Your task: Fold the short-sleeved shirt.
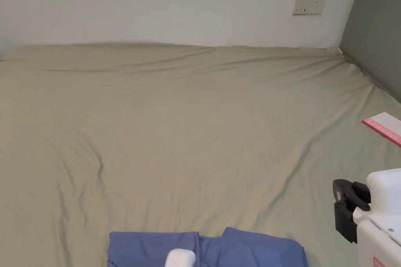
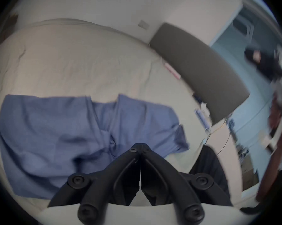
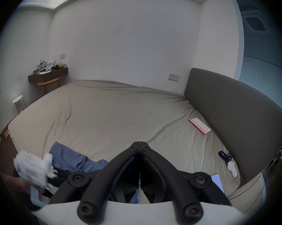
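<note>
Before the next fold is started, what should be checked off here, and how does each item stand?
1. Blue shirt lies on the bed sheet: ok.
2. Shirt spread flat: not ok, it is rumpled, one sleeve bunched.
3. Left gripper free of cloth: ok, jaws together, nothing between them.
4. Right gripper free of cloth: ok, jaws together above the sheet.
5. Pink and white booklet lies apart from the shirt: ok.
6. Near hem of the shirt: cannot tell, hidden behind the grippers.

Head view: my frame's bottom edge cuts the shirt. Left gripper blurred in right gripper view (outline only).
</note>
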Available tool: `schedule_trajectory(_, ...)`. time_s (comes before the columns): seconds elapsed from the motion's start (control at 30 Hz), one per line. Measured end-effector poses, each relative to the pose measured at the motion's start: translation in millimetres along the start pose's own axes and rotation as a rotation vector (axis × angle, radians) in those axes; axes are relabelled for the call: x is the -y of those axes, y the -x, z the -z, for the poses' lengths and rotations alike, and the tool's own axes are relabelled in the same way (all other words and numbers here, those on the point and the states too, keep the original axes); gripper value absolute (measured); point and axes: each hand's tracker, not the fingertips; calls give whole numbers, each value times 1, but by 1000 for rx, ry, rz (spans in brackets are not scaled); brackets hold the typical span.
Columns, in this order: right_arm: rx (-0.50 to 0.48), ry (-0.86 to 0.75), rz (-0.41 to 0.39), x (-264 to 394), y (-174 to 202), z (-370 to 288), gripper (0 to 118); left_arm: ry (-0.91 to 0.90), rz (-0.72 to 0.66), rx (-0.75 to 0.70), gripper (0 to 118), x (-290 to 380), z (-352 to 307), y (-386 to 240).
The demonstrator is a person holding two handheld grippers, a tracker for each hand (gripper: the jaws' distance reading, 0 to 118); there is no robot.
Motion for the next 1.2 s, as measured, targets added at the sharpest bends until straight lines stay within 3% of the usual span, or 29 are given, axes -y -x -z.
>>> schedule_trajectory(0.23, -11, -4, -16, -4, 8, 6, 2, -132, -218, -31, 4, -49, -98, 100)
schedule_trajectory(0.27, -15, -2, -19, -4, 10, 7, 2, -123, -249, -30, 15, -51, -108, 119)
schedule_trajectory(0.37, -24, 5, -30, -3, 15, 11, 2, -68, -357, 28, 80, -51, -127, 166)
schedule_trajectory(0.4, -26, 8, -33, -3, 17, 11, 2, -77, -373, 17, 109, -49, -130, 178)
schedule_trajectory(0.43, -27, 11, -37, -3, 18, 12, 2, -57, -389, 9, 118, -46, -131, 190)
schedule_trajectory(0.67, -23, 22, -57, -5, 20, 12, 2, -8, -682, 133, 117, -18, -100, 244)
schedule_trajectory(0.73, -23, 23, -64, -6, 21, 12, 2, -53, -702, 278, 117, -12, -95, 208)
schedule_trajectory(0.8, -24, 25, -70, -7, 23, 13, 2, -21, -768, 335, 116, -13, -76, 199)
schedule_trajectory(0.83, -26, 25, -72, -7, 25, 13, 2, -10, -772, 324, 111, -9, -62, 208)
schedule_trajectory(0.87, -30, 25, -74, -7, 26, 14, 2, 0, -756, 306, 98, -9, -52, 203)
schedule_trajectory(0.9, -34, 25, -76, -8, 28, 14, 2, 38, -724, 235, 58, -10, -44, 196)
schedule_trajectory(0.93, -37, 25, -78, -8, 29, 14, 2, 112, -659, 102, 10, -13, -34, 188)
schedule_trajectory(0.97, -41, 24, -81, -8, 30, 13, 2, 145, -576, -12, 12, -14, -33, 183)
schedule_trajectory(1.0, -45, 22, -85, -9, 31, 12, 2, 91, -532, 62, 11, -19, -37, 179)
schedule_trajectory(1.1, -46, 19, -98, -9, 32, 11, 2, 109, -388, -102, 12, -35, -53, 156)
schedule_trajectory(1.2, -49, 20, -103, -10, 33, 11, 2, 83, -302, -129, 11, -41, -67, 145)
